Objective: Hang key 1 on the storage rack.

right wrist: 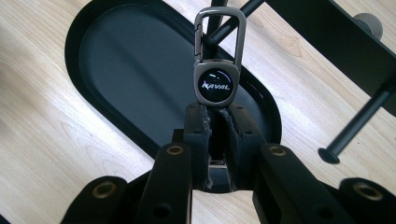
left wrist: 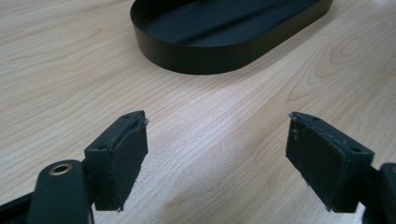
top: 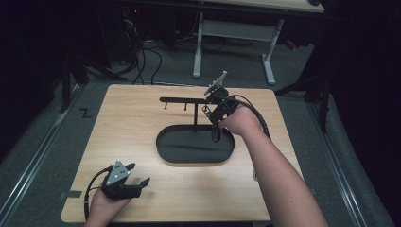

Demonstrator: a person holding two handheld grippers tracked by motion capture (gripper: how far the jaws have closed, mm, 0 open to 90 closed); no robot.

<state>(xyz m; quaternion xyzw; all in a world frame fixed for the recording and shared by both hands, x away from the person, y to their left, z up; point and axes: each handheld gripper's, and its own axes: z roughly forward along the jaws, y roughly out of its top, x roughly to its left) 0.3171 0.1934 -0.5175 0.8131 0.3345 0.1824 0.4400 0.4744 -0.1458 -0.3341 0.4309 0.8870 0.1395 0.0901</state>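
Note:
A black oval tray [top: 165,151] sits mid-table with a post and a T-shaped hanger bar [top: 182,100] rising from it. My right gripper [top: 211,113] is up by the bar's right end, shut on a metal keychain [right wrist: 215,79] with a carabiner clip and a round "NAVAL" badge; the clip stands just before a peg of the bar [right wrist: 233,23]. Near the front left corner of the table my left gripper [top: 138,175] rests low and open, nothing between its pads [left wrist: 133,149], facing the tray [left wrist: 210,63].
The wooden table [top: 127,123] is bare around the tray. Small pegs hang under the bar, one with a round foot [right wrist: 331,155]. Beyond the table lie grey floor, cables and a white desk frame [top: 269,52].

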